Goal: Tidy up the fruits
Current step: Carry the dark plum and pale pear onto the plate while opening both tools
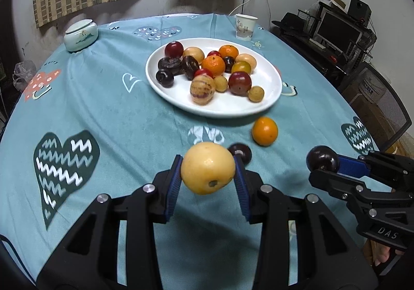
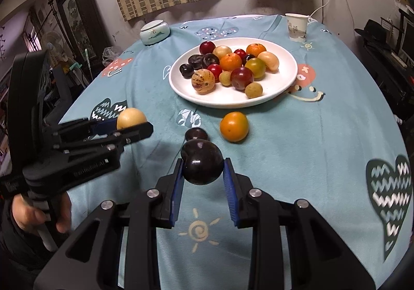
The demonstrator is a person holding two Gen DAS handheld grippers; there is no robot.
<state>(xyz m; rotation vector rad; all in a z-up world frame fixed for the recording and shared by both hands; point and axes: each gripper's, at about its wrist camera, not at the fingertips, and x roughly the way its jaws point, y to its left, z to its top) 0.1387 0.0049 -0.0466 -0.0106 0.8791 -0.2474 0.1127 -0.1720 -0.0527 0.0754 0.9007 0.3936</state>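
While fruits (image 1: 212,70) heap the white plate (image 1: 269,104), the paper cup's (image 1: 245,26) inside stays unseen.

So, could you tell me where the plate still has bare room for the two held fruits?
The white plate is bare along its near rim, in front of the striped fruit and the small tan fruit, and along its right side. Its back and centre are crowded with piled fruit.

You hold round pale-yellow fruit (image 1: 207,168) and glossy dark-purple plum (image 2: 202,162) clear above cloth. Orange tomato-like fruit (image 1: 265,131) and second dark plum (image 2: 196,134) lie just before white plate (image 1: 269,75) heaped with mixed fruit.
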